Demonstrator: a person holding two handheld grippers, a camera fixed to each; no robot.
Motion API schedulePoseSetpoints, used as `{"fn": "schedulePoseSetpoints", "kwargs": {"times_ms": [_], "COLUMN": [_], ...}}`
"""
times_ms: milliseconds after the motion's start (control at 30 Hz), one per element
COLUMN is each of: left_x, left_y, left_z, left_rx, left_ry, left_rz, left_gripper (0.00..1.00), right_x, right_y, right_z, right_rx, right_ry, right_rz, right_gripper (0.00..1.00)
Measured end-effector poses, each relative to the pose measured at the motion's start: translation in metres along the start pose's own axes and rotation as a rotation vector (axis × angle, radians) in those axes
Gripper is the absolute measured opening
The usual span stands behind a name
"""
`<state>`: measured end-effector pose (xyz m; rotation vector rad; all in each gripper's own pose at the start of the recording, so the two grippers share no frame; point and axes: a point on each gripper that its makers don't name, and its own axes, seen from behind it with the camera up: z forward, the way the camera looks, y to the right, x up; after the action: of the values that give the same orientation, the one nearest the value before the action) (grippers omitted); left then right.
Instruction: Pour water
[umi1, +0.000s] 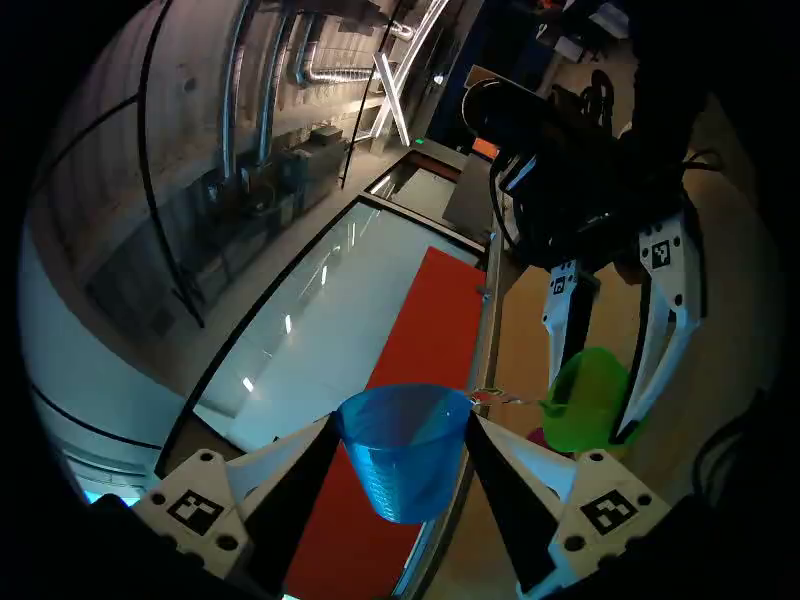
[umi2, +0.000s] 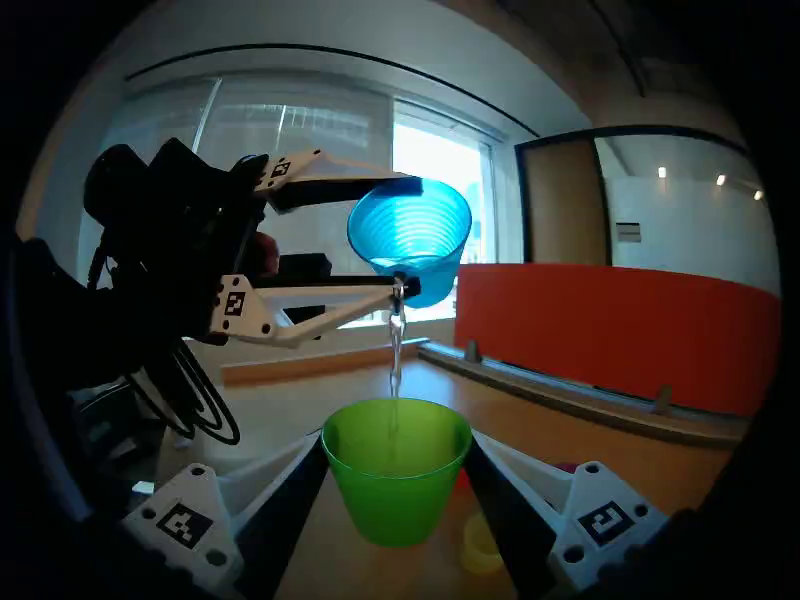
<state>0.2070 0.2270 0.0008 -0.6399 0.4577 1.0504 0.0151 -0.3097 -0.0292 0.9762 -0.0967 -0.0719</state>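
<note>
My left gripper (umi1: 402, 432) is shut on a blue plastic cup (umi1: 405, 470) and holds it tilted. The right gripper view has this cup (umi2: 410, 235) high up with its mouth turned toward the camera. A thin stream of water (umi2: 395, 350) falls from its lower rim into the green cup (umi2: 397, 485) directly below. My right gripper (umi2: 396, 450) is shut on the green cup and keeps it upright just above the wooden table (umi2: 560, 430). In the left gripper view the green cup (umi1: 585, 400) sits between the right gripper's white fingers (umi1: 660, 340).
A red partition (umi2: 620, 330) runs along the table's far edge with a metal rail (umi2: 560, 395) in front. A small yellow object (umi2: 480, 545) lies on the table beside the green cup. Large windows (umi2: 300, 130) stand behind. Black cables (umi2: 195, 400) hang from the left gripper.
</note>
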Motion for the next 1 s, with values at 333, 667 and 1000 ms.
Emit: {"fn": "schedulePoseSetpoints", "kwargs": {"times_ms": [333, 667, 1000], "left_x": [0.004, 0.008, 0.014], "left_y": [-0.003, -0.003, -0.006], "left_z": [0.0, -0.001, -0.001], "left_rx": [0.009, 0.011, 0.013], "left_ry": [0.007, 0.009, 0.017], "left_rz": [0.024, 0.049, 0.086], "left_gripper": [0.88, 0.88, 0.88], "right_x": [0.001, 0.002, 0.005], "right_y": [-0.001, 0.0, 0.0], "right_z": [-0.001, -0.002, -0.002], "right_rx": [0.0, -0.003, -0.003], "right_ry": [0.001, 0.004, 0.01], "right_rz": [-0.006, -0.01, -0.012], "right_gripper": [0.92, 0.91, 0.91]}}
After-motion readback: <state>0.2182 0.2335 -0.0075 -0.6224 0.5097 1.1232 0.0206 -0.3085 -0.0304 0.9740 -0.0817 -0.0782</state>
